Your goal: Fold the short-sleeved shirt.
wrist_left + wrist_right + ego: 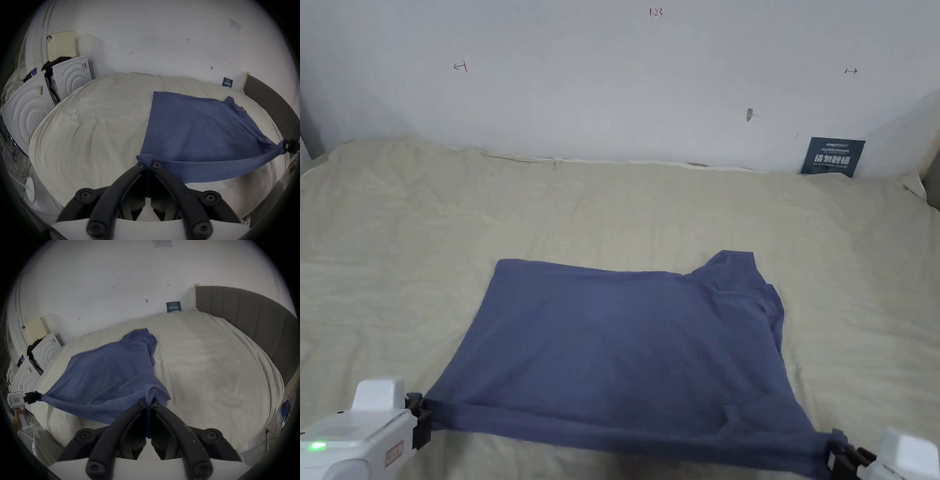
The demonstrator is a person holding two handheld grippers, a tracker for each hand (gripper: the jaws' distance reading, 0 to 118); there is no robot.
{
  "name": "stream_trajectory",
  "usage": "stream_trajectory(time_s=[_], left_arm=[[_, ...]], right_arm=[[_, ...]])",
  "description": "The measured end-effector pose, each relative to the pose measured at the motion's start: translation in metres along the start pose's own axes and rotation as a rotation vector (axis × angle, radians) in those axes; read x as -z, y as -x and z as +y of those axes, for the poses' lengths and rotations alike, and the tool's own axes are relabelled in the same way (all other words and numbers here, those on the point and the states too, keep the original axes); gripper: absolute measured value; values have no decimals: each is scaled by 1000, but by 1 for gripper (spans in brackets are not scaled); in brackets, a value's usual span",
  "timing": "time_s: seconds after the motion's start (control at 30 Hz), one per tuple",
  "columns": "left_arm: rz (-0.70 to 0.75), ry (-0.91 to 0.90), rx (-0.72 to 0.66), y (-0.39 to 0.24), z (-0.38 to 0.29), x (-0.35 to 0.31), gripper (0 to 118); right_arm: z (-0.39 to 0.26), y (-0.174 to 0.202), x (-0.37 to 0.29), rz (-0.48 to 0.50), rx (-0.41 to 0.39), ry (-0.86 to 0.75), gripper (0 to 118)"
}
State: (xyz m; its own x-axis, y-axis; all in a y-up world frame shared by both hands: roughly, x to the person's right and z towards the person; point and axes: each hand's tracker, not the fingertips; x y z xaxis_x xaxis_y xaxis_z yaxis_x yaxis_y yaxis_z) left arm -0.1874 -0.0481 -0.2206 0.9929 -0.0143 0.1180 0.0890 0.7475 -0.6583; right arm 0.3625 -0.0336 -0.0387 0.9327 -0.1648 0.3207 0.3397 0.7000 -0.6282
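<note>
Looks barely started to me: the blue cotton short-sleeved shirt (625, 356) lies spread on the beige-sheeted bed (394, 250), stretched between left gripper (148, 164) and right gripper (149, 402), both jaws clamped on its near edge, folds all remaining.

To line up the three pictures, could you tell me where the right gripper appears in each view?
Head view: the right gripper sits at the bottom right corner, clamped on the blue shirt.
Left gripper view: it is at the far right edge, pinching the stretched shirt corner.
Right gripper view: its own jaws rise from the bottom centre, shut on the fabric.
Shared landmark: the dark blue sign against the wall.
</note>
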Motion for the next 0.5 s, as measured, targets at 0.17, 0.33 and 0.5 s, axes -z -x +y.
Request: stream_trajectory(time_s=[0.17, 0.33, 0.5], left_arm=[[18, 121, -38, 1, -31, 5, 3], [34, 239, -29, -4, -54, 18, 4], [60, 250, -68, -3, -54, 20, 36]], right_arm=[[-39, 3, 8, -42, 44, 123, 5], [-65, -1, 38, -94, 82, 248, 5], [-55, 24, 21, -112, 51, 228, 13]])
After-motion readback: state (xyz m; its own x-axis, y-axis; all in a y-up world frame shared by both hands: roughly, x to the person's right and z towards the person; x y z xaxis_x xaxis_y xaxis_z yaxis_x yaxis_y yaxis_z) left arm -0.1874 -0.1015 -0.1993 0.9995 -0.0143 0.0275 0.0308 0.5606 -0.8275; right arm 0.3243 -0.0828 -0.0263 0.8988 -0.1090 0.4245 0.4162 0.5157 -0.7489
